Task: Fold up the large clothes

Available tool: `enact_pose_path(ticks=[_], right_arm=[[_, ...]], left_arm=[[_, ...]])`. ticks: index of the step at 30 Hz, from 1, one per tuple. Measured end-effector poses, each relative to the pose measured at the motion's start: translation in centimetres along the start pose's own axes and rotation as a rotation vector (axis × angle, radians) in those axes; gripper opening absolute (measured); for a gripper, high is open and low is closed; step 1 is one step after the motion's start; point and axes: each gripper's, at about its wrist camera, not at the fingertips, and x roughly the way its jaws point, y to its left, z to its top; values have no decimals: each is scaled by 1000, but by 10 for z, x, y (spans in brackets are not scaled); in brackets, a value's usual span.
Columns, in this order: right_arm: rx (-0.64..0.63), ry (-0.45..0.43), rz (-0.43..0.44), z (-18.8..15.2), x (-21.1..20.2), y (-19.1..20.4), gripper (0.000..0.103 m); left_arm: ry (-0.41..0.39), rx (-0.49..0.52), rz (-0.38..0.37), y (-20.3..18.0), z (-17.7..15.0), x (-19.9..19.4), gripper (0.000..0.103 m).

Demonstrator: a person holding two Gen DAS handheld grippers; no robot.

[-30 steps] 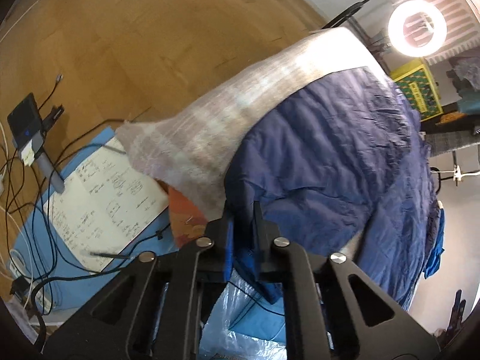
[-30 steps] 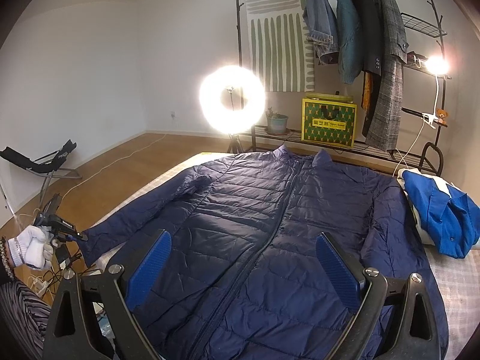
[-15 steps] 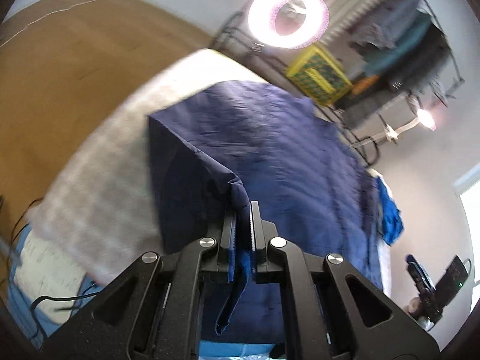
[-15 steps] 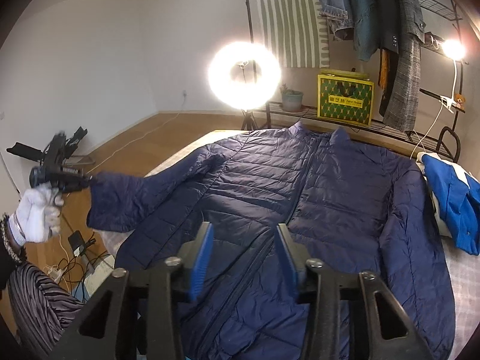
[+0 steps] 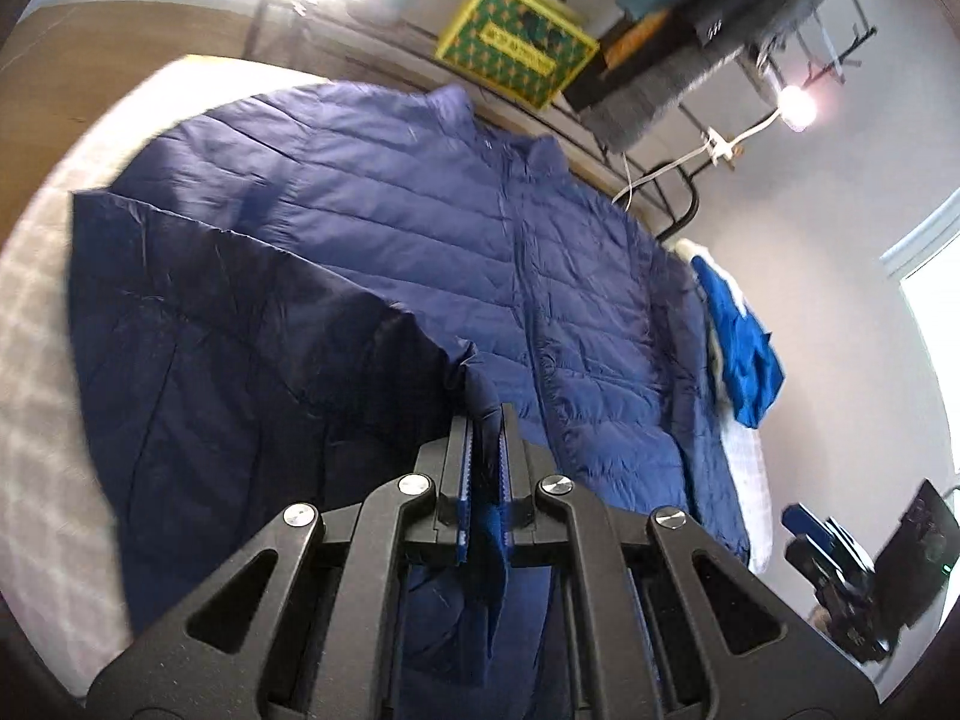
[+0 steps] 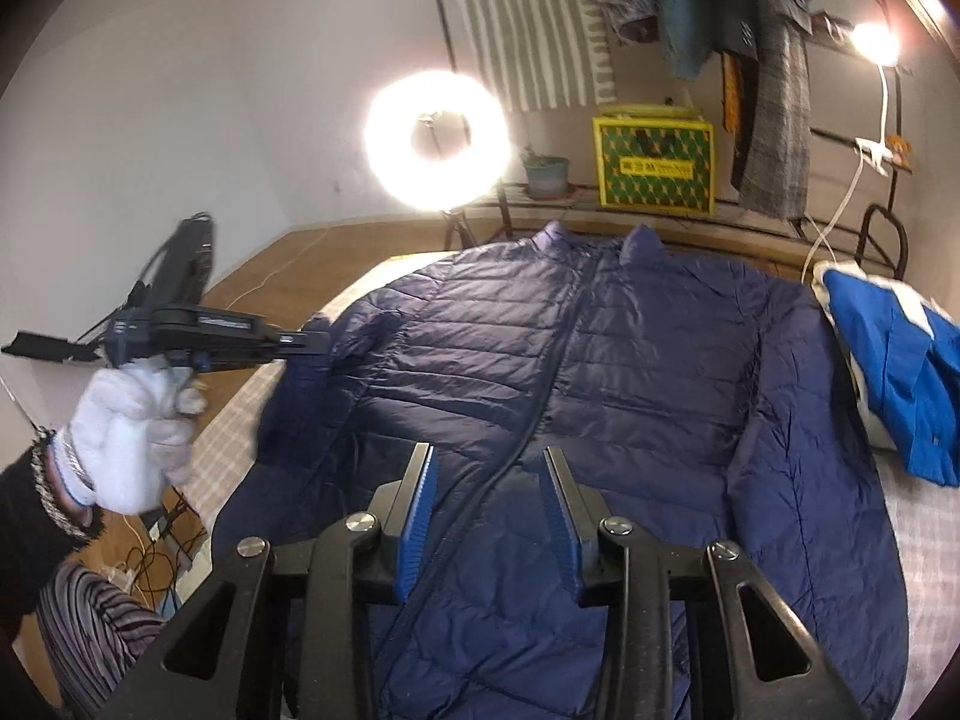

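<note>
A navy quilted puffer jacket (image 6: 630, 372) lies front up on the bed, collar toward the far clothes rack. My left gripper (image 5: 486, 420) is shut on the cuff of the jacket's left sleeve (image 5: 252, 348) and holds it raised, pulled in over the jacket's body. In the right wrist view the left gripper (image 6: 300, 337) shows at the left, in a white-gloved hand, with the sleeve (image 6: 312, 390) hanging from it. My right gripper (image 6: 489, 468) is open and empty, low over the zipper at the jacket's lower front.
A bright blue garment (image 6: 888, 372) lies on the bed's right side by the jacket's other sleeve. A ring light (image 6: 437, 141), a yellow-green box (image 6: 654, 162) and a rack of hanging clothes (image 6: 720, 12) stand behind the bed. Cables (image 6: 150, 546) lie on the floor at left.
My left gripper has lifted the sleeve cuff from the bed's edge and carried it up and inward over the jacket. My right gripper narrowed, then opened a little, and moved closer to the zipper.
</note>
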Motion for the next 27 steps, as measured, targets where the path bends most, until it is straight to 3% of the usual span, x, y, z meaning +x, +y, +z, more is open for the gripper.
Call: enact_pose_path(ticks=[4,9,11,13,15,18,21,27], right_arm=[[33,36,-6,2,13,-12,37],[37,75,-6,4,31,-19,37],[51,89,7,5,38,-22,38],[68,106,17,7,46,-23,50],[89,112,34,11,53,-22,72],[97,138,80,18,68,-14,73],[97,178,121,27,90,-3,73],[193,285,201,32,164,10,71]], left_arm=[[44,45,47,-10,-3,46,5],[101,30,45,-6,-5,69,8],[110,18,43,-4,-2,66,34],[76,11,19,-4,2,49,42],[50,28,12,-6,6,31,42],[-3,69,9,-3,7,-2,42],[-58,117,58,8,3,-32,42],[-149,173,244,64,-15,-81,42]])
